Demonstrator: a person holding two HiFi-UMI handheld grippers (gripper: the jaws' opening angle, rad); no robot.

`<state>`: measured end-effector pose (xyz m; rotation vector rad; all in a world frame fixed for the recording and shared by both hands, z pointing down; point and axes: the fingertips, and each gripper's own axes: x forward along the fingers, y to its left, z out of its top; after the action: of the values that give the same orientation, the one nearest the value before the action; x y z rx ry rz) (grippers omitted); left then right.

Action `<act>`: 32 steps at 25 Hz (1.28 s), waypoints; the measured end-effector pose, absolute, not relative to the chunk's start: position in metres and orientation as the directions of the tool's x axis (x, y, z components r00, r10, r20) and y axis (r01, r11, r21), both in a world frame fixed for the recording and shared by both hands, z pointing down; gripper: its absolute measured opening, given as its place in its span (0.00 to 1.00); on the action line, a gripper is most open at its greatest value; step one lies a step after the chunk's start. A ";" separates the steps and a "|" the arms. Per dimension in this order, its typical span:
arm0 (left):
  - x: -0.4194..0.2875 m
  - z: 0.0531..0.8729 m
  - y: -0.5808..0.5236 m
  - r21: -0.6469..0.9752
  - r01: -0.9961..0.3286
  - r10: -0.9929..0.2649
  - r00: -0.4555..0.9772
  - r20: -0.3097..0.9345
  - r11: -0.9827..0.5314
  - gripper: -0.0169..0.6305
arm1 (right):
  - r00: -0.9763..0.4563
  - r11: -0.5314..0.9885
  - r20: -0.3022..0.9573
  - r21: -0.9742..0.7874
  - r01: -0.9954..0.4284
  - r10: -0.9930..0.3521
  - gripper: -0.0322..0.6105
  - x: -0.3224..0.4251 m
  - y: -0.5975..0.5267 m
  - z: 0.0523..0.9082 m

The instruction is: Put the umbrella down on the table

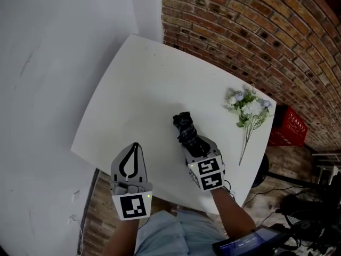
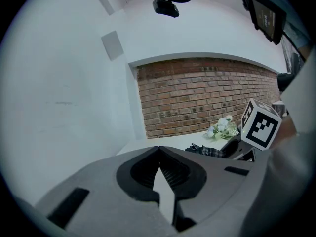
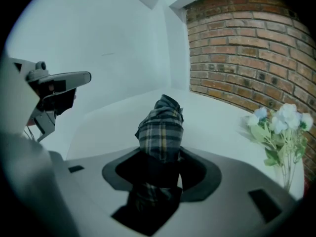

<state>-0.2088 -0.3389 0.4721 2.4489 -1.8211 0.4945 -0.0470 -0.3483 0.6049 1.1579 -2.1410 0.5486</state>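
Umbrella: the folded plaid umbrella stuck out forward and downward from the right claw, over the near right part of the white surface. Whether its far end touched the top could not be told.
Right claw: it was clamped on the umbrella's rear part, with the fabric filling the gap between the jaws.
Left claw: the left claw had its jaws together on nothing. It was held by the surface's near edge, beside the umbrella but apart from it.
Step in hand: this looked like the lowering, with the release not yet made.
Doing it well: the bundle probably needed levelling first, so that its whole length lay along the surface. Only then should the jaws part. Letting go while it was tilted would likely have let it drop and roll.
Landing spot: the bare area just ahead of the right claw seemed best, since it lay further in from the near edge.
Watch for: the flowers lay to the right, well apart, so a straight descent should have cleared them.
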 end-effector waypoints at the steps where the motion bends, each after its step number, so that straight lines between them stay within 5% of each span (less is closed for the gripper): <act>1: -0.209 0.472 -0.339 -0.150 -0.940 -0.925 0.255 0.282 -0.305 0.04 | -0.409 0.527 0.709 -0.063 -0.848 -0.574 0.37 -0.047 -0.348 0.607; 11: -0.208 0.462 -0.333 -0.142 -0.946 -0.932 0.248 0.263 -0.292 0.04 | -0.414 0.527 0.716 -0.076 -0.846 -0.563 0.49 -0.045 -0.350 0.605; 20: -0.195 0.420 -0.313 -0.158 -0.952 -0.955 0.234 0.185 -0.264 0.04 | -0.475 0.536 0.573 -0.072 -0.841 -0.668 0.47 -0.040 -0.343 0.530; 32: -0.179 0.304 -0.264 -0.232 -0.960 -0.984 0.173 -0.051 -0.157 0.04 | -0.523 0.539 0.167 0.072 -0.839 -0.836 0.06 -0.018 -0.297 0.368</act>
<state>-0.1790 -0.2639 0.3036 2.5580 -2.1602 0.1883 -0.0182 -0.2968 0.3678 1.4265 -2.5932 0.0259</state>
